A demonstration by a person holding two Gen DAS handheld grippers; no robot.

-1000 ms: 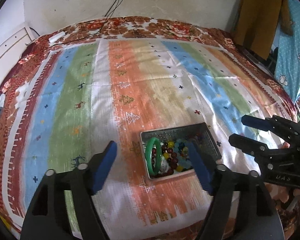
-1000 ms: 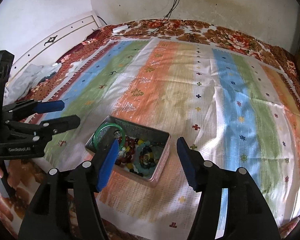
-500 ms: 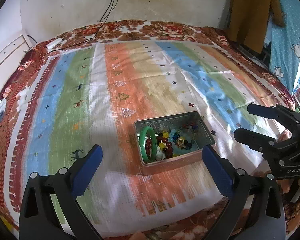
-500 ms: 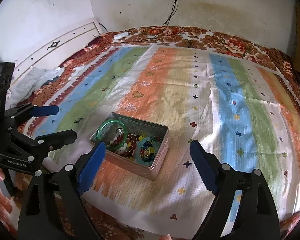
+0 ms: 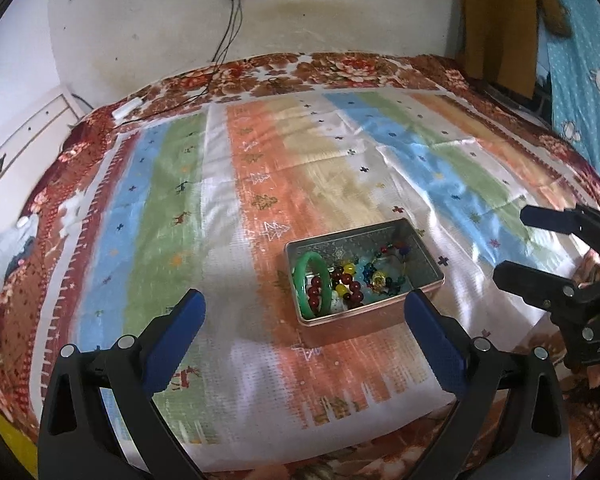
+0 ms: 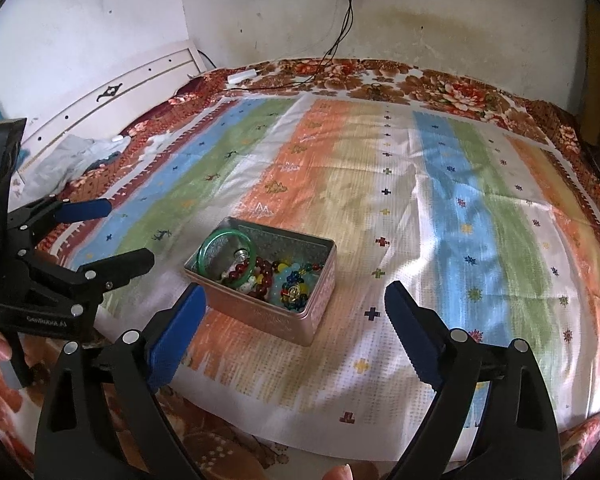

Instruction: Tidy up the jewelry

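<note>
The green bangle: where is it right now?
The green bangle stands on edge at the left end of the metal tin in the left wrist view, beside the dark red beads.

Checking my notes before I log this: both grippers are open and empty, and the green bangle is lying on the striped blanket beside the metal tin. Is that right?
Not quite. The green bangle is inside the rectangular metal tin, leaning among the coloured beads, not on the striped blanket; the right wrist view shows it clearly. The rest holds: the left gripper and right gripper are open and empty.
</note>
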